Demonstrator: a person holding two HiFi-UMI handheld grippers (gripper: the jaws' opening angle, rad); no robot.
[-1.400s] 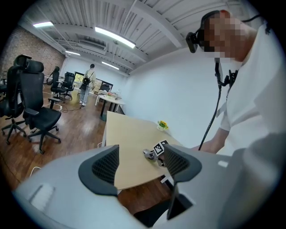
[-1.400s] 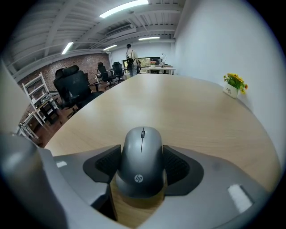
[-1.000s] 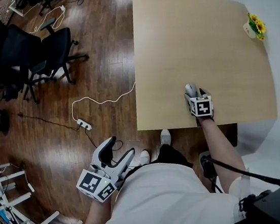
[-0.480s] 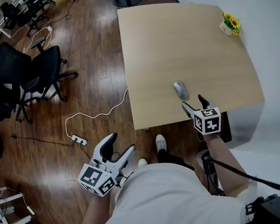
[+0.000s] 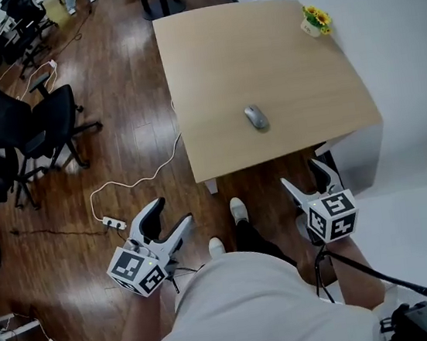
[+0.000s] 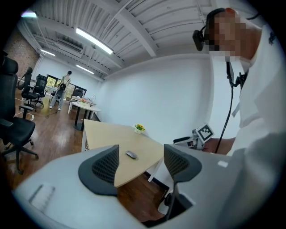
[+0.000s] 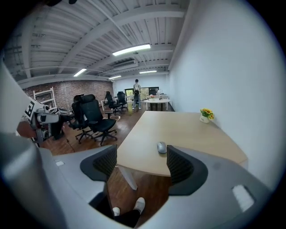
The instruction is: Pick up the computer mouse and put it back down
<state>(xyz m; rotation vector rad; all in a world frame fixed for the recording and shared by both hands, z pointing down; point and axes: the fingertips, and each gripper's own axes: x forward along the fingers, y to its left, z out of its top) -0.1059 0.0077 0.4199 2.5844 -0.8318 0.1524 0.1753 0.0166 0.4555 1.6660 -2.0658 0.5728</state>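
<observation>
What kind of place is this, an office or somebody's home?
Probably an open office: black swivel chairs, a table bearing a computer mouse, and more desks far down the room.

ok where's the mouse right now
In the head view the mouse lies on the table near its front edge, ahead of the right gripper; the flower pot stands at the far right corner.

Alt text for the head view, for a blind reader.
A grey mouse lies on a wooden table, a flower pot at its far corner. The left gripper and right gripper hang open and empty over the floor.
</observation>
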